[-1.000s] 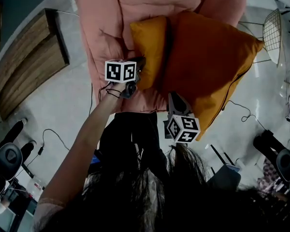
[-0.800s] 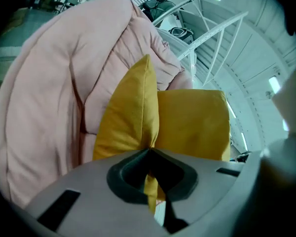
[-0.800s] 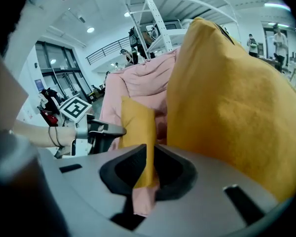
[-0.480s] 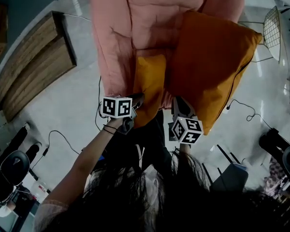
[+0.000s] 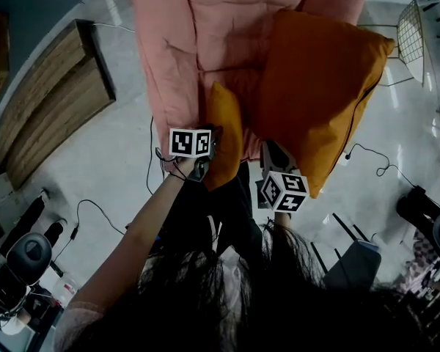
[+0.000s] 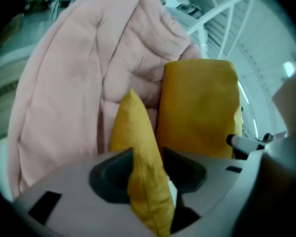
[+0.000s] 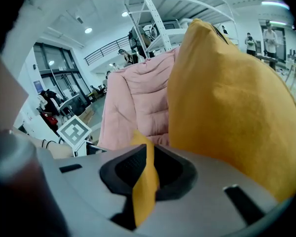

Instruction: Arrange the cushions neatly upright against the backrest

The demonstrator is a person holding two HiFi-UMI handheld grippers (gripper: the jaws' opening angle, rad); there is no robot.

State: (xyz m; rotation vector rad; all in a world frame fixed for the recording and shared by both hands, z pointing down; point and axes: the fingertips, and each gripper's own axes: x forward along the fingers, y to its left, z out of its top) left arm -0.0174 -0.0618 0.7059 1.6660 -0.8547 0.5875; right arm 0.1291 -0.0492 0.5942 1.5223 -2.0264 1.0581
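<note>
A small yellow cushion [image 5: 224,127] stands on its edge at the front of the pink armchair [image 5: 205,35]. My left gripper [image 5: 213,142] is shut on its near edge [image 6: 138,181]. Its jaws have just been opening, and the fabric still fills the gap between the pads. A large orange cushion [image 5: 323,86] leans against the chair's right side and arm. My right gripper [image 5: 270,151] is shut on a thin fold of its lower corner [image 7: 145,181]. In the left gripper view the large cushion [image 6: 200,107] stands upright just behind the small one.
A wooden bench [image 5: 51,101] lies left of the armchair. Cables [image 5: 95,211] trail over the pale floor. A white wire chair [image 5: 414,35] stands at the far right, and office chair bases [image 5: 22,259] sit at both lower corners. White shelving [image 7: 153,14] rises behind the armchair.
My left gripper has drawn the small cushion toward the front of the seat, and the cushion has turned from lying flat to standing on edge. The right gripper and large cushion have hardly moved.
</note>
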